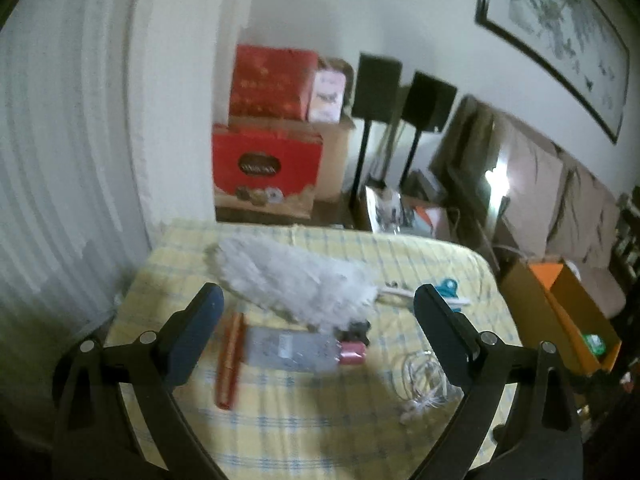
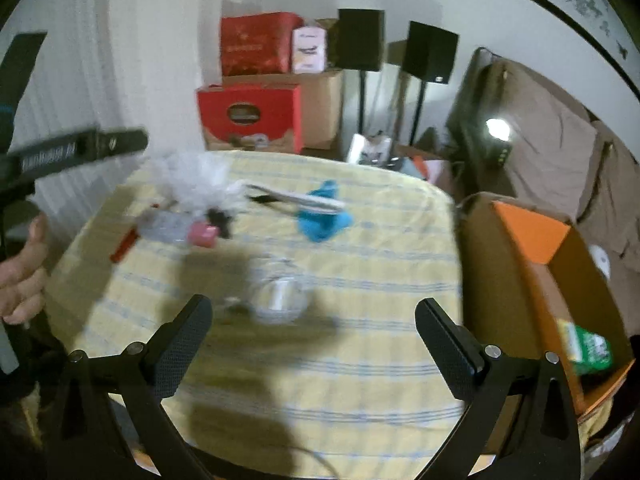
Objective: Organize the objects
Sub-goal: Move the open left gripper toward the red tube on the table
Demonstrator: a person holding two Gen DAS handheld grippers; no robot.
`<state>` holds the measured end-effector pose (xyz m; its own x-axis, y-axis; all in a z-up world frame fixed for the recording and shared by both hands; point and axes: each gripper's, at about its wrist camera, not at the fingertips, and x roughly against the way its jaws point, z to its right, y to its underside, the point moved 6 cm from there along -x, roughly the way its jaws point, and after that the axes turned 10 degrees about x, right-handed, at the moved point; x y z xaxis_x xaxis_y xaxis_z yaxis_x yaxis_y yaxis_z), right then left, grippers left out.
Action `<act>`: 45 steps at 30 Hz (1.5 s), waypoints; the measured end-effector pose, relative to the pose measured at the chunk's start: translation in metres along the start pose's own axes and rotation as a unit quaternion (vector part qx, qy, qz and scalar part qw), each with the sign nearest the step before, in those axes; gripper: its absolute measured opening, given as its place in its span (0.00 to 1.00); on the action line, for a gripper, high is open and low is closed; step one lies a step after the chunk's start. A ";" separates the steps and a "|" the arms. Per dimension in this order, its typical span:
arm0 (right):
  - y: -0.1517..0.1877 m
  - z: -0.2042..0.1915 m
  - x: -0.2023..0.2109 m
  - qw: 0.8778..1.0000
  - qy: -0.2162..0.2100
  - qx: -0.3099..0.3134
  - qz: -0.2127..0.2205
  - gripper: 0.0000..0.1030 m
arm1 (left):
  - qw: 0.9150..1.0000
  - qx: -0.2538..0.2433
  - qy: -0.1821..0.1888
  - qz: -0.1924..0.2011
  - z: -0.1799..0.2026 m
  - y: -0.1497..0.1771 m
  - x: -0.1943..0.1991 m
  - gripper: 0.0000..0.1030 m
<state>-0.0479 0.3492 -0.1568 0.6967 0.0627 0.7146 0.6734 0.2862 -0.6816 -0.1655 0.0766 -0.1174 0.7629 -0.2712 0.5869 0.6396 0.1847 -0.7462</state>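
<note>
Duster: fluffy white duster (image 1: 292, 280) is laid on the far left part of the checked tablecloth (image 1: 320, 420); every other place is given from it.
Pouch: grey flat pouch (image 1: 290, 348) is seen just in front of the duster, touching its fringe.
Pink item: small pink item (image 1: 353, 353) is set at the pouch's right end, with a dark object (image 1: 356, 330) just behind it; both are too blurred to be told further.
Red stick: long red stick (image 1: 230, 360) is laid left of the pouch, near the duster's front edge.
Cable: coiled white cable (image 1: 424, 384) is placed right of and nearer than the duster, well apart from it.
Blue clip: blue clip (image 2: 322, 214) is found right of the duster, under a white handle (image 2: 300, 198).
Left gripper: left gripper (image 1: 318, 312) is held above the cloth, jaws spread wide, nothing gripped.
Right gripper: right gripper (image 2: 314, 322) is held with jaws wide apart, nothing between them.
Cardboard box: open cardboard box (image 2: 516, 280) is stood far right of the duster, beside the table.
Red boxes: red boxes (image 1: 268, 136) are stacked behind the duster, beyond the table.
</note>
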 end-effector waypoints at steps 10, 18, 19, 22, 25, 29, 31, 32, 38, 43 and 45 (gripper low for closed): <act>-0.018 -0.051 -0.001 1.000 0.009 0.012 0.006 0.75 | 0.997 -0.039 -0.063 0.003 -0.059 0.001 -0.008 0.52; -0.018 -0.070 -0.018 0.997 0.047 0.057 -0.033 0.08 | 0.998 0.000 -0.054 -0.027 -0.105 0.009 -0.018 0.05; -0.017 -0.072 -0.021 0.997 0.044 0.056 -0.036 0.08 | 0.998 0.000 -0.053 -0.028 -0.109 0.010 -0.018 0.05; -0.018 -0.073 -0.024 0.997 0.049 0.054 -0.033 0.07 | 0.998 -0.001 -0.056 -0.035 -0.114 0.009 -0.021 0.05; -0.015 -0.066 -0.034 0.997 0.050 0.040 -0.051 0.08 | 0.996 -0.003 -0.072 -0.048 -0.122 0.011 -0.025 0.05; -0.005 -0.041 -0.042 0.996 0.055 -0.009 -0.065 0.26 | 0.995 0.013 -0.071 -0.064 -0.131 0.014 -0.028 0.21; 0.000 -0.035 -0.046 0.996 0.047 -0.022 -0.069 0.33 | 0.995 0.016 -0.066 -0.069 -0.133 0.016 -0.032 0.26; 0.002 -0.033 -0.049 0.996 0.044 -0.029 -0.071 0.36 | 0.995 0.014 -0.068 -0.071 -0.133 0.017 -0.034 0.27; 0.013 -0.033 -0.065 0.995 0.020 -0.048 -0.083 0.59 | 0.994 0.001 -0.072 -0.084 -0.128 0.028 -0.050 0.44; 0.012 -0.041 -0.070 0.996 -0.003 -0.045 -0.072 0.71 | 0.994 -0.001 -0.061 -0.091 -0.124 0.035 -0.059 0.50; 0.009 -0.047 -0.070 0.997 -0.015 -0.037 -0.063 0.77 | 0.994 -0.002 -0.057 -0.097 -0.123 0.038 -0.063 0.51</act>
<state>-0.0787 0.3021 -0.2210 0.5986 0.0602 0.7988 0.7719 0.2232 -0.5953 -0.2011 -0.0159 -0.2216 0.6314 -0.1930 0.7510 0.7752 0.1353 -0.6170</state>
